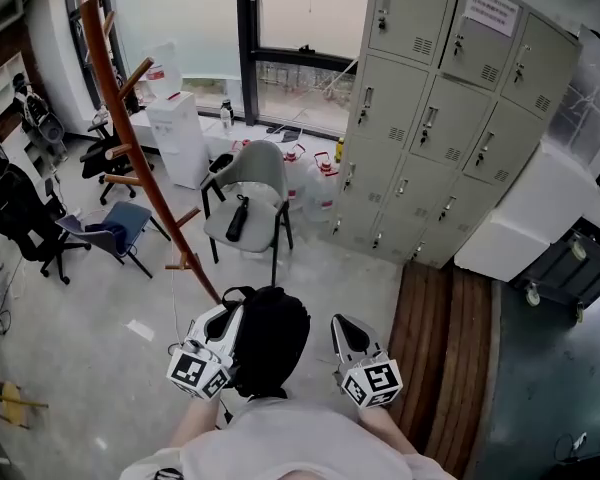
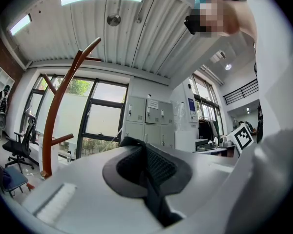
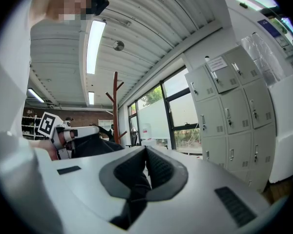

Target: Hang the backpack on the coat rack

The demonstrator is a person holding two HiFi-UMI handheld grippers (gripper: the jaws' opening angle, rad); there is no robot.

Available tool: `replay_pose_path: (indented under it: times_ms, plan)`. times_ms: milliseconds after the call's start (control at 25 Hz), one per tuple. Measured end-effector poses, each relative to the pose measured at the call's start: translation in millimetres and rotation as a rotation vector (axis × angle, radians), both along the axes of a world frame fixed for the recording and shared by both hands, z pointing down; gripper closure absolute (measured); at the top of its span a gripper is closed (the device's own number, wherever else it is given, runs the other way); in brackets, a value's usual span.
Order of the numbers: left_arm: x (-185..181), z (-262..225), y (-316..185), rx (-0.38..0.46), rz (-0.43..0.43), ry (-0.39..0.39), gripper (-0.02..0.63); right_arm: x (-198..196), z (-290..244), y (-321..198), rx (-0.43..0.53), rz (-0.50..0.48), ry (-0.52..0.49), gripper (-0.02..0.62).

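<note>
First, looking down from the head: a black, rounded fabric backpack [image 1: 270, 338] hangs above a smooth grey floor [image 1: 110, 308], between two white plastic grippers, each bearing a cube of square markers. The left gripper [image 1: 230, 320] touches the backpack's side. The right gripper [image 1: 344, 324] sits just beside it, with a sliver of floor showing between. A curved wooden coat rack [image 1: 130, 143] with short pegs rises at the left, well apart from the backpack, its top cut off by the frame. Behind stand a grey shell chair [image 1: 255, 178] and grey metal lockers [image 1: 440, 108]. The person's arms are cropped at the bottom edge. Next, the left gripper view: the ribbed black pads are closed together on a thin black ridge of backpack fabric that pokes out at the tips, and the rest of the backpack is hidden. Last, the right gripper view: the pads are closed too, pinching a crumpled dark strip, seemingly a backpack strap, though its far end is out of sight. The backpack's dark bulk shows at the left, by the other gripper.
</note>
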State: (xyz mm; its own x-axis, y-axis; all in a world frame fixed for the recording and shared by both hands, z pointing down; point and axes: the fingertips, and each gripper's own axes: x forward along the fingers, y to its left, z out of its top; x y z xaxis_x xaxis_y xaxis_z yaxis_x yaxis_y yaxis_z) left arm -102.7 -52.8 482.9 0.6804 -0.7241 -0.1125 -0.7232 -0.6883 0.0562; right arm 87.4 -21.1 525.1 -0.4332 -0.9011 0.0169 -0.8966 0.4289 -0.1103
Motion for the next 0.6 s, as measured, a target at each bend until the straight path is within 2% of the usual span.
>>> replay_pose_path:
  times_ms: [320, 600]
  plan:
    - [-2.6, 12.1, -83.6, -0.014, 0.117, -0.03, 0.595, -19.5, -4.4, -89.9, -0.002, 0.037, 0.032, 0.588]
    - [-10.3, 14.7, -145.3, -0.006, 0.146, -0.04, 0.595, -28.2, -2.0, -149.6, -0.002, 0.067, 0.016, 0.588]
